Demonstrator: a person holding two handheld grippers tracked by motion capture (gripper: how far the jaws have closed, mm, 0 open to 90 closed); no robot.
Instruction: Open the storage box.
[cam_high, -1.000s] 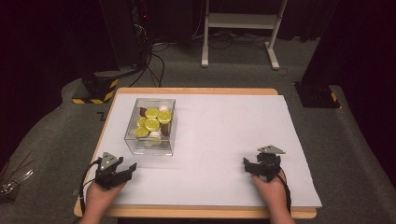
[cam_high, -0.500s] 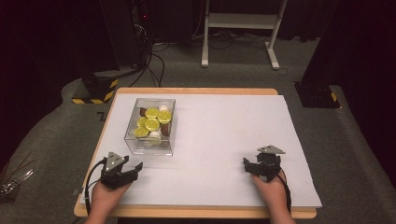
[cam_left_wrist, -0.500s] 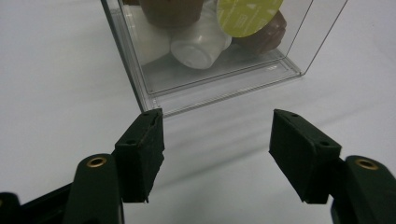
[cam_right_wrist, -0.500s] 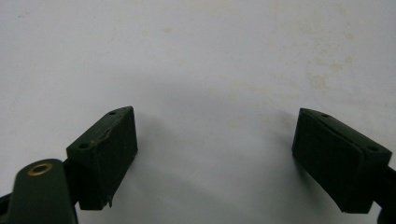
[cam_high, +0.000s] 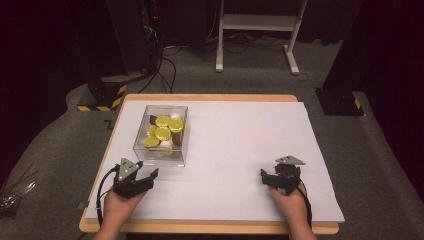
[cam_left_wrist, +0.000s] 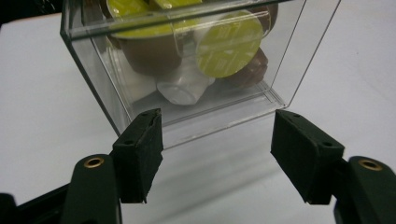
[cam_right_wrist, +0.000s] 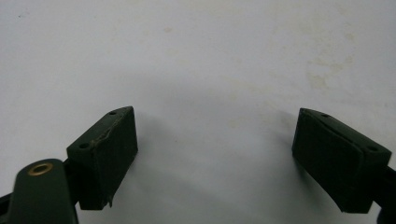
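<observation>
A clear plastic box (cam_high: 161, 134) is set on the white sheet (cam_high: 240, 145) covering the counter (cam_high: 210, 98), toward its left half. Coffee capsules (cam_high: 163, 132) with yellow-green lids are piled inside the box, mixed with brown and whitish ones. The left gripper (cam_high: 142, 180) is held just below the box's near edge, pointed at it. In the left gripper view, the jaws are seen spread wide, nothing pinched between them, with the box (cam_left_wrist: 187, 60) close ahead but not touched; a yellow-green lidded capsule (cam_left_wrist: 229, 44) is seen pressed against the box's front wall. The right gripper (cam_high: 270, 179) is placed well apart from the box, toward the right of the sheet. Its jaws are spread too, with only bare white sheet (cam_right_wrist: 201, 70) between them.
</observation>
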